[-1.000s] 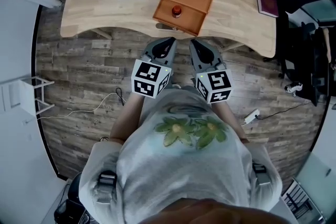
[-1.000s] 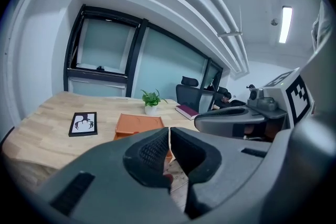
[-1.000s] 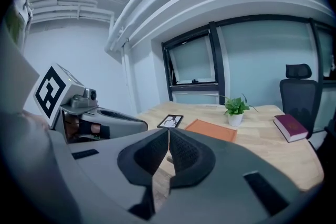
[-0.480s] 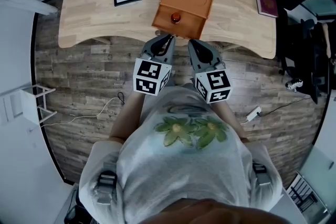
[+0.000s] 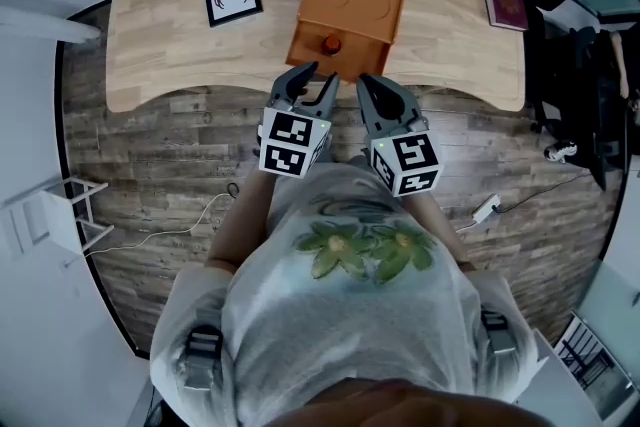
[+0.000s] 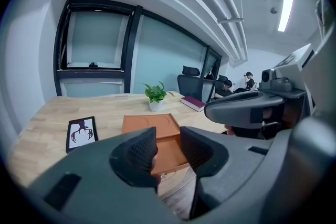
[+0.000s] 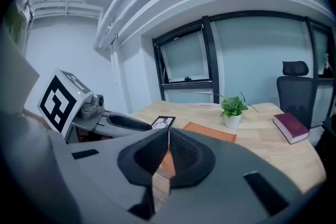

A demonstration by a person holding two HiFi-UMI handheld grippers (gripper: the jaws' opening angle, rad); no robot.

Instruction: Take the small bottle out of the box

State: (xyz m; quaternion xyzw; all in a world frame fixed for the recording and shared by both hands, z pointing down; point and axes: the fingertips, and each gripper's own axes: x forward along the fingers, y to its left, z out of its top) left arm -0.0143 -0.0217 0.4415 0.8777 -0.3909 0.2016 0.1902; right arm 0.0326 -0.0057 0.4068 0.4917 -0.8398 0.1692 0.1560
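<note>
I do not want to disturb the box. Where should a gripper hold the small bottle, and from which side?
Probably grip the small bottle by its reddish top, coming from straight above. It seems to stand upright in the open front compartment of the box, whose walls would block jaws coming from the sides.

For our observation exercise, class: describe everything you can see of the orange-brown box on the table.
The box looks like orange-brown wood, low and rectangular, lying slightly askew on the pale wooden table near its front edge. Its rear part shows shallow curved recesses; its front part is an open, lower compartment with a small reddish bottle in it. Nothing else touches it.
</note>
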